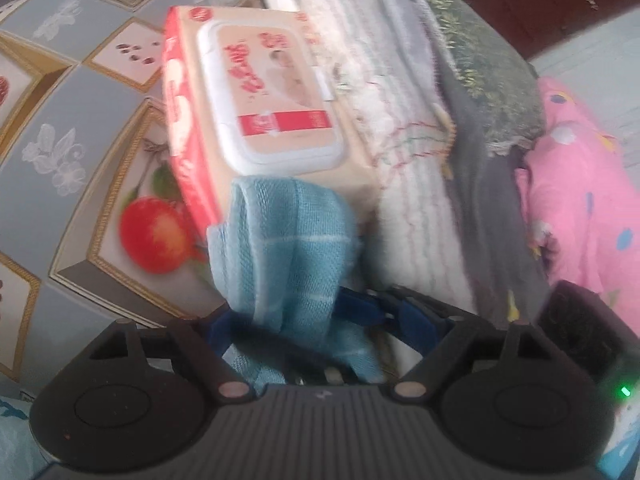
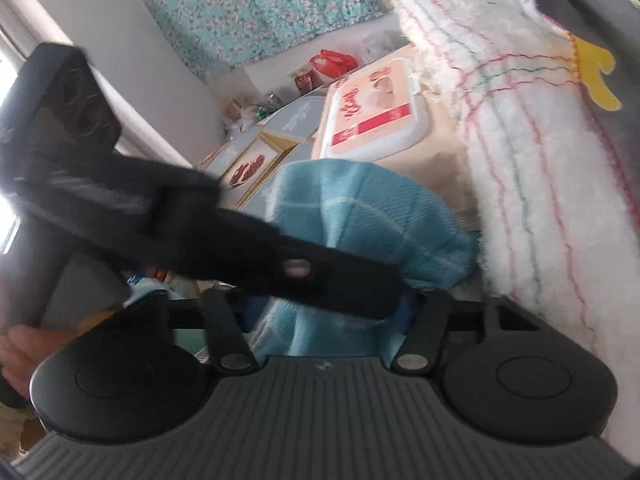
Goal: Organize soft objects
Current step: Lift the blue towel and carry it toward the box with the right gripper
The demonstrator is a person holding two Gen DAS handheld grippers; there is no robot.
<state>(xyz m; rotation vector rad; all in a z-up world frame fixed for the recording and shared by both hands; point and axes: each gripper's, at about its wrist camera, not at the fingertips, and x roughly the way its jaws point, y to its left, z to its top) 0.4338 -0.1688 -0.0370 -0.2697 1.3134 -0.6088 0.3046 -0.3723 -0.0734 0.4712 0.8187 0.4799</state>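
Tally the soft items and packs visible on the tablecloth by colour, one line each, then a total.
Blue: 1, the blue cloth hanging over the left gripper
White: 1, the white fluffy towel
Grey: 1, the grey fabric
Green: 1, the green patterned fabric
Pink: 1, the pink fabric
Red and beige: 1, the wipes pack
Total: 6

Daylight fills both of my views, soft and even, with almost no hard shadows. Through my right wrist camera a white glare burns in from the left edge and washes out the frame there. Both pictures are smeared by motion blur; the blue cloth (image 1: 288, 256) and wet-wipes pack (image 1: 260, 100) look soft. The fisheye bends the patterned tablecloth (image 1: 60, 152) at the edges.
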